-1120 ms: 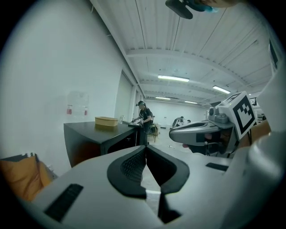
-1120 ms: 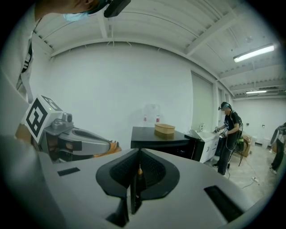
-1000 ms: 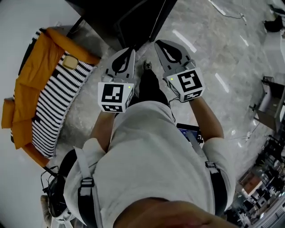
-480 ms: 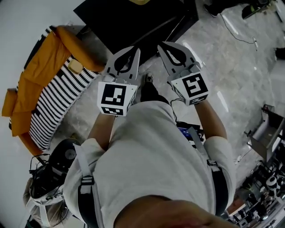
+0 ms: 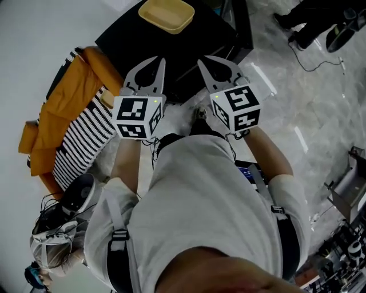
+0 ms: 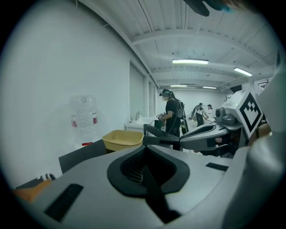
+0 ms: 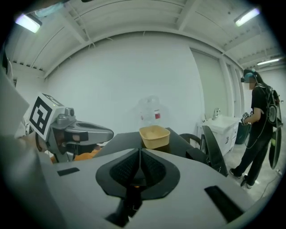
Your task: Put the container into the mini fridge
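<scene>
A shallow yellow container (image 5: 167, 15) sits on top of the black mini fridge (image 5: 197, 48), straight ahead of both grippers. My left gripper (image 5: 157, 59) and right gripper (image 5: 201, 59) are held side by side at waist height, short of the fridge's near edge, both shut with nothing in them. In the left gripper view the container (image 6: 123, 139) lies past my shut left gripper (image 6: 144, 166), and the right gripper (image 6: 210, 134) shows at the side. The right gripper view has the container (image 7: 154, 135) centred beyond my shut right gripper (image 7: 139, 154).
An orange and black-and-white striped seat (image 5: 68, 126) stands left of the fridge. A clear bottle (image 7: 151, 112) stands behind the container. A black panel (image 7: 213, 147) juts out at the fridge's right side. A person (image 7: 259, 129) stands to the right. Gear lies on the floor (image 5: 63, 217).
The fridge has come closer and the yellow container has come into the head view. Both grippers stay shut and side by side, now nearer the fridge's edge.
</scene>
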